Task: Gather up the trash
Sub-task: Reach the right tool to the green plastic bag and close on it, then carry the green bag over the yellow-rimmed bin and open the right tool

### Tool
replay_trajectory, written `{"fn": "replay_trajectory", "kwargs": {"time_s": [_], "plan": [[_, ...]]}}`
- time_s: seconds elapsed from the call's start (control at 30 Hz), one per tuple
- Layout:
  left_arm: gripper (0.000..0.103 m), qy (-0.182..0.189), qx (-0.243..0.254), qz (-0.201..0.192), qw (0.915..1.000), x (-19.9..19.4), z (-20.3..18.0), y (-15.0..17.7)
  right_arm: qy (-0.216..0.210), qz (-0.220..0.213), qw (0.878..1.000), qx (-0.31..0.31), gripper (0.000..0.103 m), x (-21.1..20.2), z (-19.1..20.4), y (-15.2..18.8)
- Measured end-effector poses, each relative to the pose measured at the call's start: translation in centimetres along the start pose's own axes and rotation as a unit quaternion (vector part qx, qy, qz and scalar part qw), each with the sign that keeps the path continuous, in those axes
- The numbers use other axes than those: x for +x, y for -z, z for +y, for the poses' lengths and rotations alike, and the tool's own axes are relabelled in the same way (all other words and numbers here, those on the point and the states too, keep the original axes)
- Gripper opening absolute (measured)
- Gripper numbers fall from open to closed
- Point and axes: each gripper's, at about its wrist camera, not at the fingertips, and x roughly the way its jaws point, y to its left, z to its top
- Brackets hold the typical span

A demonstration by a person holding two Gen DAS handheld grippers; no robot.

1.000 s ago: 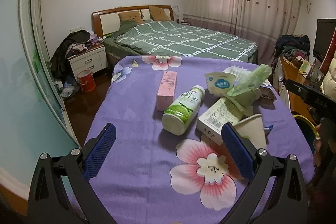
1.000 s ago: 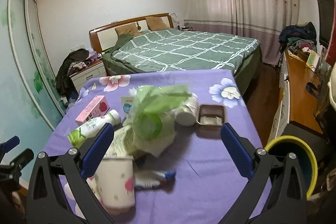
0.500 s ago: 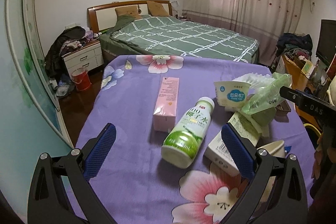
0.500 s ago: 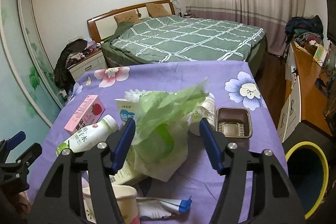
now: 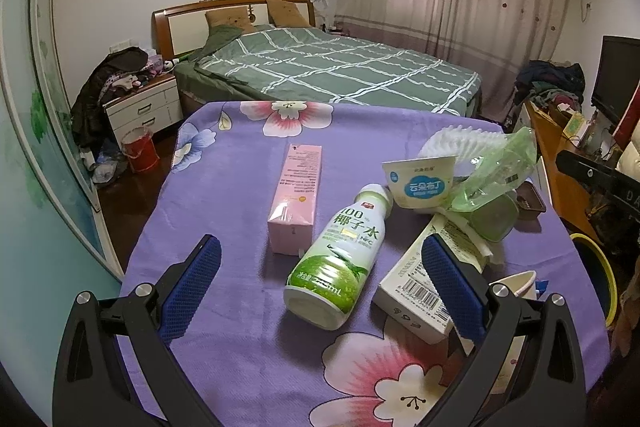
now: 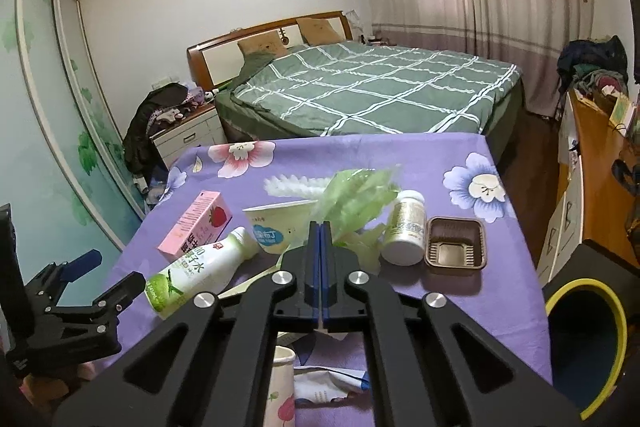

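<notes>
Trash lies on the purple flowered tablecloth (image 5: 224,187): a pink carton (image 5: 295,191), a green-and-white coconut water bottle (image 5: 340,255), a white pudding cup (image 5: 420,183), a white box (image 5: 424,283) and a crumpled green plastic bag (image 5: 496,179). My left gripper (image 5: 320,287) is open just in front of the bottle. In the right wrist view my right gripper (image 6: 321,227) is shut, its tips against the green plastic bag (image 6: 360,195); whether bag film lies between the pads is unclear. A white jar (image 6: 406,231) and a brown tray (image 6: 456,243) lie to its right.
A yellow-rimmed black bin (image 6: 588,339) stands off the table's right side. A paper cup (image 6: 282,383) and a wrapper (image 6: 328,383) lie near the front edge. A bed (image 5: 332,67), a nightstand (image 5: 144,107) and a wooden desk (image 6: 600,155) surround the table.
My right gripper has closed from wide open to shut at the green bag. My left gripper has moved forward over the table toward the bottle, staying open.
</notes>
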Motion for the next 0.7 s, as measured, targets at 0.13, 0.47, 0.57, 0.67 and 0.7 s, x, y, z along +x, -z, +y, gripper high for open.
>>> {"fn": "replay_trajectory", "kwargs": {"time_s": [0.13,0.47,0.57,0.67,0.7], "plan": [[0.099,0.002,0.001,-0.006,1.0000,-0.8,-0.3,0.3,0.009,0.000,1.000,0.014,0.055,0.7,-0.5,0.0],[0.099,0.002,-0.006,-0.009,0.9999,-0.4,0.8,0.3,0.004,0.035,0.998,0.044,0.055,5.0,-0.9,-0.6],[0.099,-0.003,0.000,-0.016,0.9999,0.2,0.9,0.0,-0.010,0.043,0.997,0.057,0.024,5.7,-1.2,-0.6],[0.099,-0.007,0.003,-0.021,0.9997,1.4,1.1,-0.6,-0.024,0.045,0.996,0.069,0.012,5.7,-1.6,-0.5],[0.099,-0.007,0.003,-0.021,0.9997,1.9,1.2,-0.8,-0.024,0.043,0.996,0.069,0.010,5.5,-1.5,-0.5]]}}
